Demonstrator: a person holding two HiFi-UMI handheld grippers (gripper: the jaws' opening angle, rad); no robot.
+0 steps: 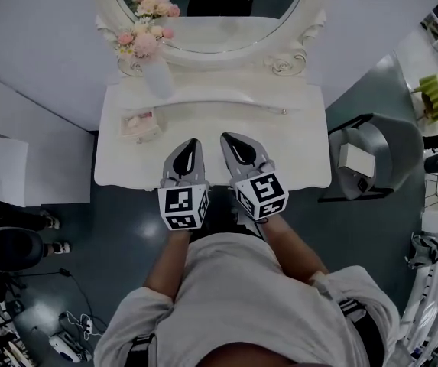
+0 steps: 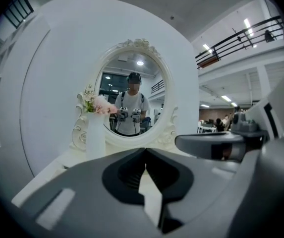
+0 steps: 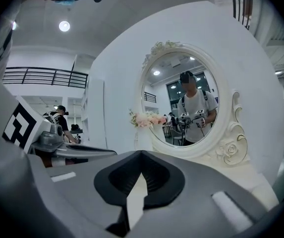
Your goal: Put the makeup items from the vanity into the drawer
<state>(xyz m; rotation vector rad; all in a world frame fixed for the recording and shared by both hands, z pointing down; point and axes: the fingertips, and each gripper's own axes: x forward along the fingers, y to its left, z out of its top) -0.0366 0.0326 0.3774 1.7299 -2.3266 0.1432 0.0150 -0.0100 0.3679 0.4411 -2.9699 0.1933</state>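
Closest to the head camera, a person's pale shirt [image 1: 241,289] is seen, with both arms stretched toward a white bench [image 1: 299,147]. Left tongs [image 1: 193,142] and right tongs [image 1: 227,137] are held side by side over the bench's front edge, well in front of the flower vase [image 1: 156,75] and to its right. Both pairs are closed, tips meeting, with nothing gripped. A small pale makeup box [image 1: 140,123] is set on the bench just in front of the vase, left of the left tongs and apart from them. An oval mirror [image 1: 211,10] is mounted behind the vase, and the person is reflected in it.
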